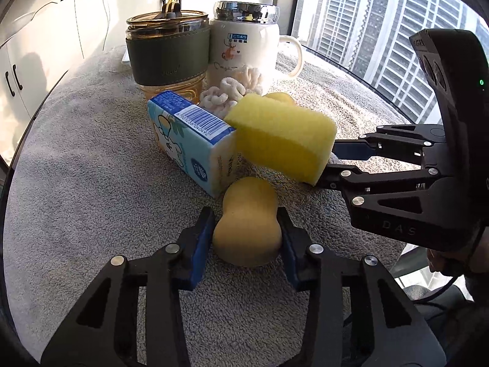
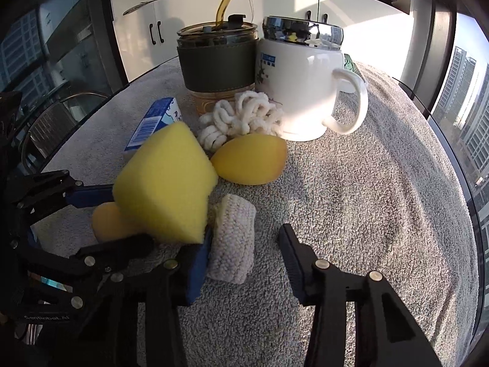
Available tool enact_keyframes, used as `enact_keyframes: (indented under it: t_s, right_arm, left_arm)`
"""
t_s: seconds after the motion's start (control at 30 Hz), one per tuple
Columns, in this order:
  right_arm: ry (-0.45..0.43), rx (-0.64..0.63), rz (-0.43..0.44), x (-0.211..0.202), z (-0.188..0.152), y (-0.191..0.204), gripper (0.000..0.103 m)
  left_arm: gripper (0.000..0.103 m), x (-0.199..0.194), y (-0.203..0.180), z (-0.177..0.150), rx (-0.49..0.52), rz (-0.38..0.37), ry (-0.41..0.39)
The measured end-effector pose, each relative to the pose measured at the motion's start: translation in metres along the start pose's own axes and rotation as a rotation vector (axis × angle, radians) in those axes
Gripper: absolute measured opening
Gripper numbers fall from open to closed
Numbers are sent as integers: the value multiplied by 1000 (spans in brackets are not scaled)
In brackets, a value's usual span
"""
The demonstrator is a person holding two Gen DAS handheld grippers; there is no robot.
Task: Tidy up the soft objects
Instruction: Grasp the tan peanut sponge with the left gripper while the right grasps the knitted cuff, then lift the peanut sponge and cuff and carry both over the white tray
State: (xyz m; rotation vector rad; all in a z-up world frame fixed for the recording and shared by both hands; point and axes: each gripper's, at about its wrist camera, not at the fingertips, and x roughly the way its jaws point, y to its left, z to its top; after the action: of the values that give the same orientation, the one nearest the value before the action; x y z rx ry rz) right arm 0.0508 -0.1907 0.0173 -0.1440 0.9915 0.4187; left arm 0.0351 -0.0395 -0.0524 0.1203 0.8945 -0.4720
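On the grey towel point(image 1: 76, 183), the left claw point(image 1: 244, 214) squeezes the small orange sponge point(image 1: 247, 235) between both pads. The right claw point(image 2: 247, 231) stands part open around the rolled white cloth point(image 2: 233, 244), which touches only one pad. Just beside them, the big yellow sponge point(image 2: 162, 183) leans on the tissue pack point(image 1: 183, 140).

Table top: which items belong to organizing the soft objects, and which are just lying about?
Belong to the job:
yellow sponge block
gourd-shaped sponge
egg-shaped sponge
white knit roll
white looped scrunchie
tissue pack, probably

Just lying about:
amber straw cup
lidded white mug
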Motion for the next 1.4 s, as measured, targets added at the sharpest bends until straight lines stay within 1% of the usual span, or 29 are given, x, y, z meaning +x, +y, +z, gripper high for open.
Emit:
enact_keyframes:
  t_s: [0.03, 0.1, 0.17, 0.37, 0.53, 0.83, 1.07, 1.23, 1.3, 1.4]
  right_arm:
    - [-1, -4, 12, 0, 0, 0, 28]
    - [2, -3, 23, 0, 1, -1, 28]
    - [2, 0, 33, -1, 1, -1, 27]
    - [-3, 12, 48, -2, 1, -3, 27]
    - [-7, 9, 44, -5, 1, -3, 27]
    - [-34, 11, 32, -21, 3, -7, 27]
    - [-47, 18, 12, -31, 6, -17, 27]
    - [-75, 20, -3, -44, 16, -28, 27]
    - [-95, 23, -20, -53, 23, -37, 27]
    - [-122, 23, -48, -65, 36, -53, 27]
  left_arm:
    - [34, 1, -4, 0, 14, 11, 1]
    - [34, 2, -8, -1, 26, 17, 6]
    - [34, 1, -6, -1, 8, 0, 5]
    - [34, 1, -4, -2, -7, -2, 2]
    - [34, -8, 2, -1, -41, -3, -12]
    - [34, -28, 14, 1, -73, -15, -50]
    - [34, -33, 21, 6, -81, 9, -72]
    - [34, -50, 41, 17, -99, 55, -110]
    - [34, -57, 55, 26, -111, 55, -120]
    - [34, -68, 77, 45, -130, 73, -160]
